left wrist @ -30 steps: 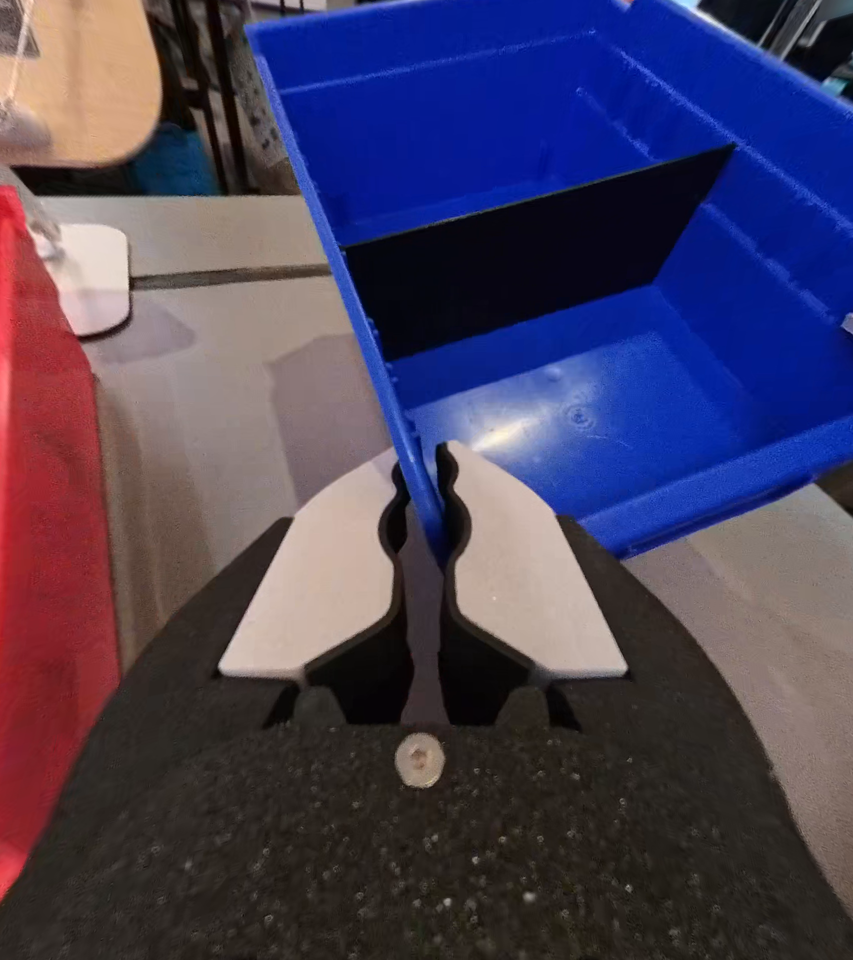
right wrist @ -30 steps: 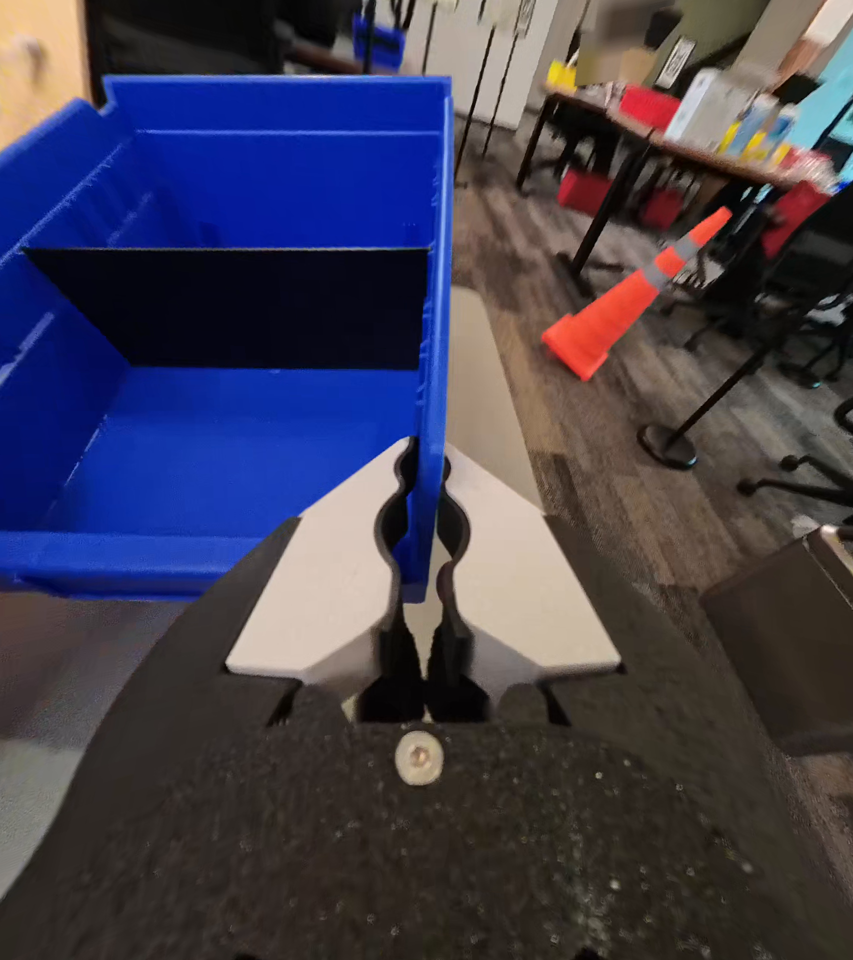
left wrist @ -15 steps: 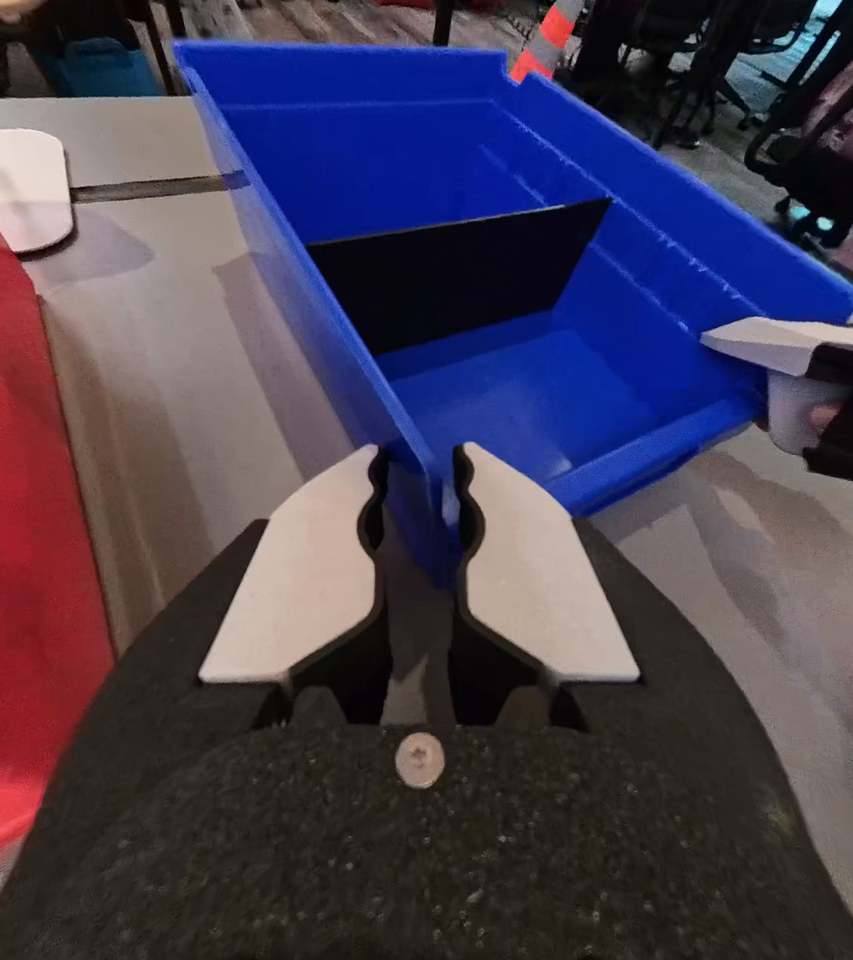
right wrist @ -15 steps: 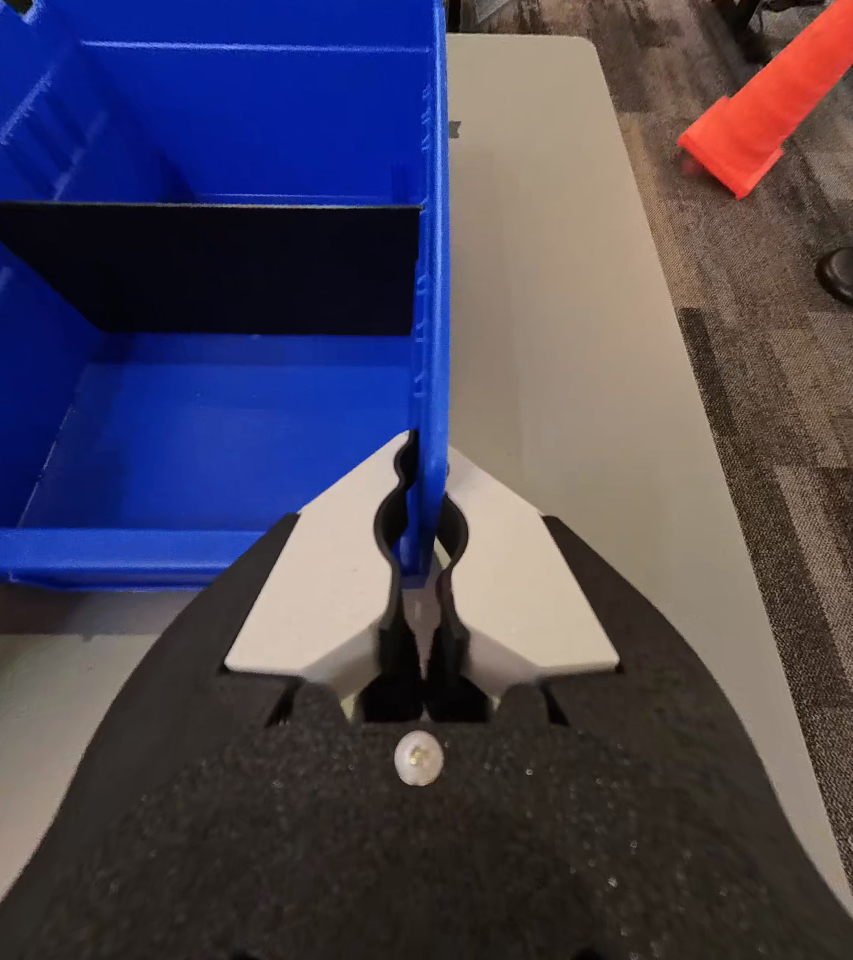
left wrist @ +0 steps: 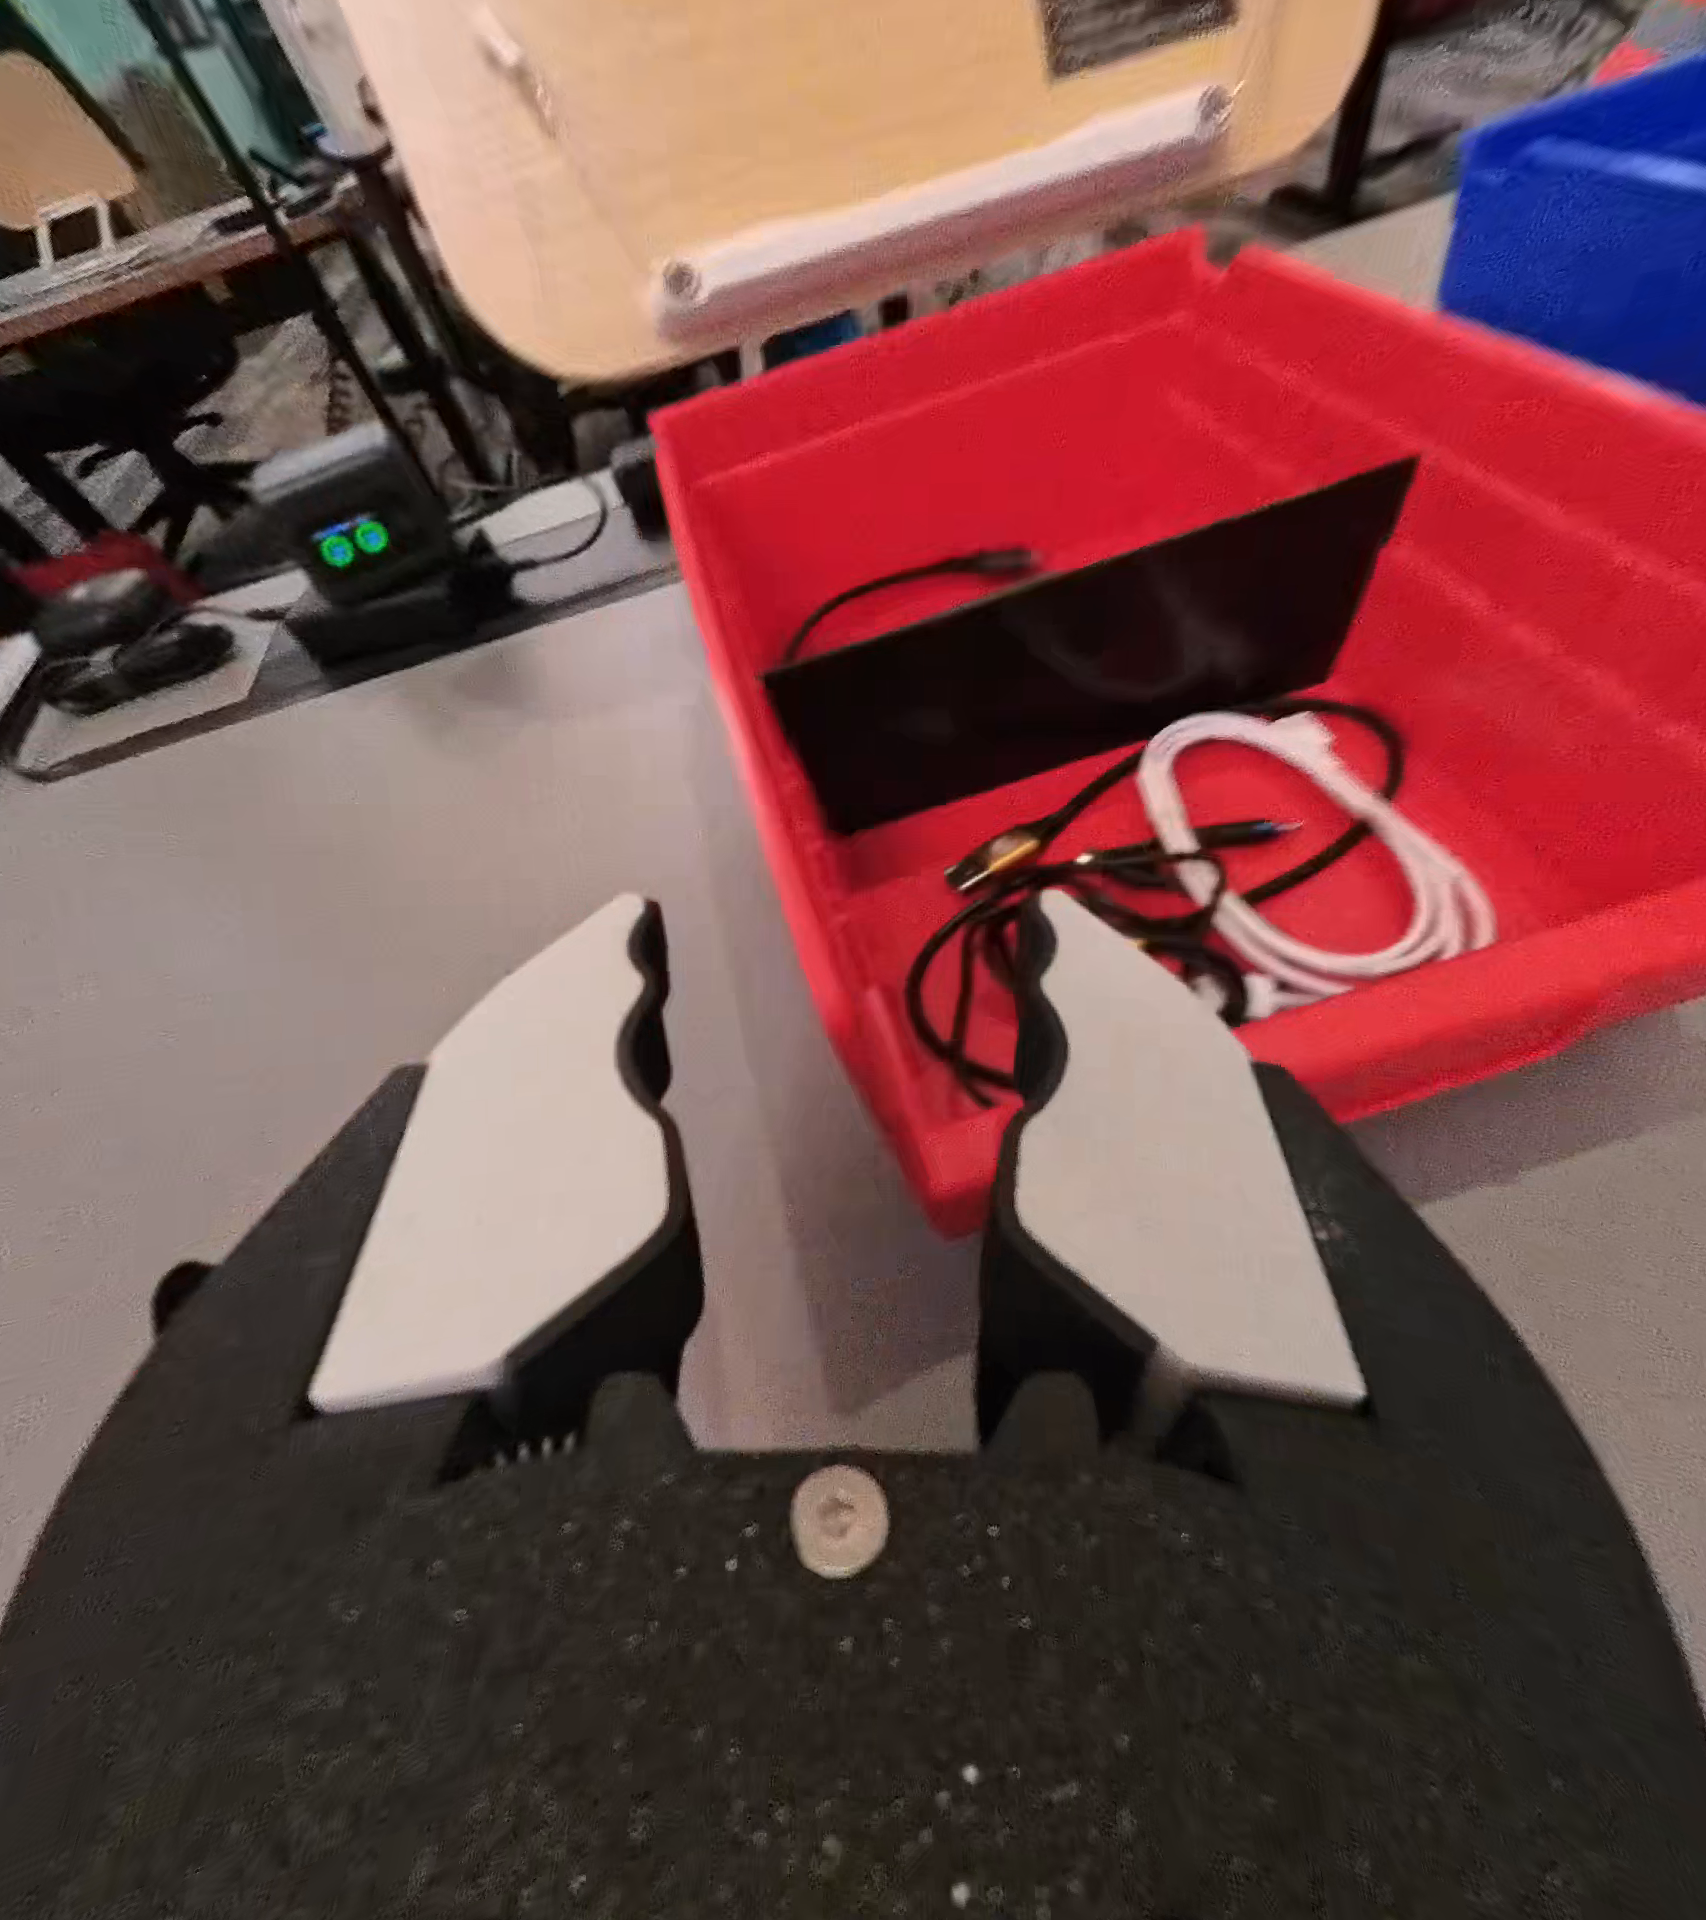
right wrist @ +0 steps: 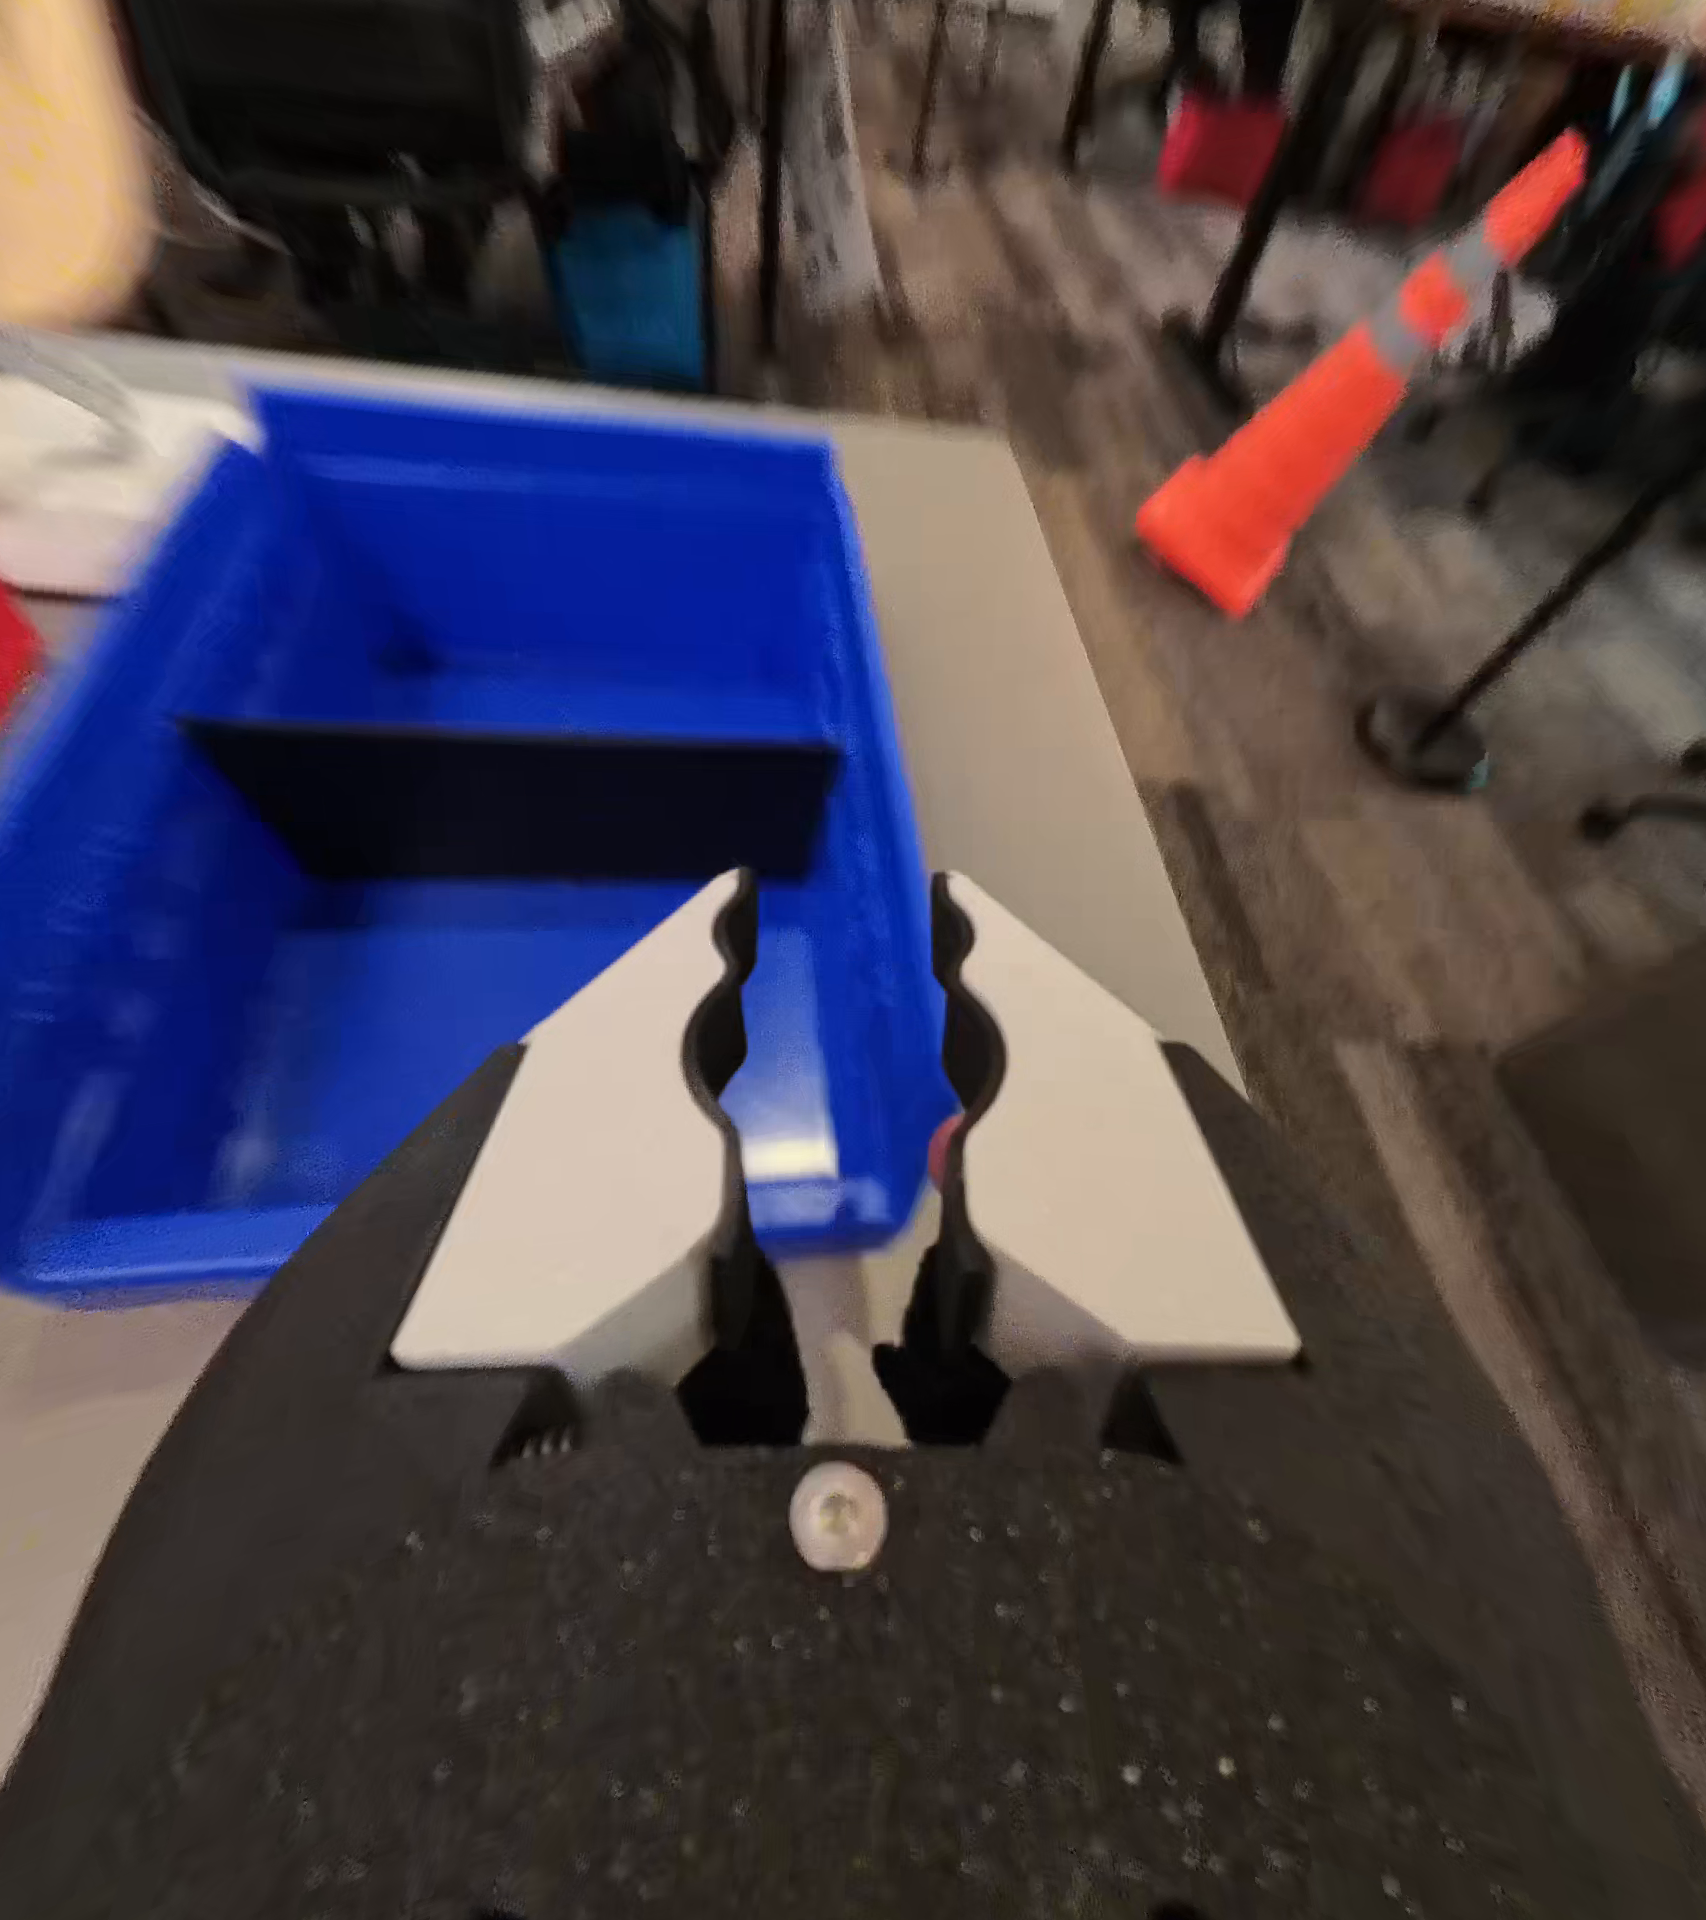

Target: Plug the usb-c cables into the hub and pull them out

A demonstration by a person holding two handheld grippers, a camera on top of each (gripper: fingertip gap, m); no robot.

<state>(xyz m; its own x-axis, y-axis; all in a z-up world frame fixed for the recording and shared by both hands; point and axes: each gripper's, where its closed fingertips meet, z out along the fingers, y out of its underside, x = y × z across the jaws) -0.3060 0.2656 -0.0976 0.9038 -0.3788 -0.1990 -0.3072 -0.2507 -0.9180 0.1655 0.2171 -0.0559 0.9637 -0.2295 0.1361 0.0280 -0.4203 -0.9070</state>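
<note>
In the left wrist view a red bin point(left wrist: 1555, 997) stands on the grey table point(left wrist: 309, 883). Its near compartment holds a coiled white cable point(left wrist: 1348, 862) and tangled black cables point(left wrist: 953, 987). A black divider point(left wrist: 1088, 665) crosses the bin, and another black cable point(left wrist: 890, 587) lies behind it. My left gripper point(left wrist: 844, 914) is open and empty above the bin's near left corner. My right gripper point(right wrist: 844, 883) is open and empty. It hangs over the right wall of a blue bin point(right wrist: 153, 1039), and its pads do not touch the wall.
The blue bin has a black divider point(right wrist: 516, 790) and also shows in the left wrist view point(left wrist: 1638, 208) to the right of the red bin. The table's right edge runs beside the blue bin. An orange cone point(right wrist: 1296, 457) stands on the floor. A device with green lights point(left wrist: 350, 540) stands beyond the table.
Both grippers were shut on the blue bin's walls and have let go and opened. The left one swung over to the red bin. The right one drew back from the blue bin.
</note>
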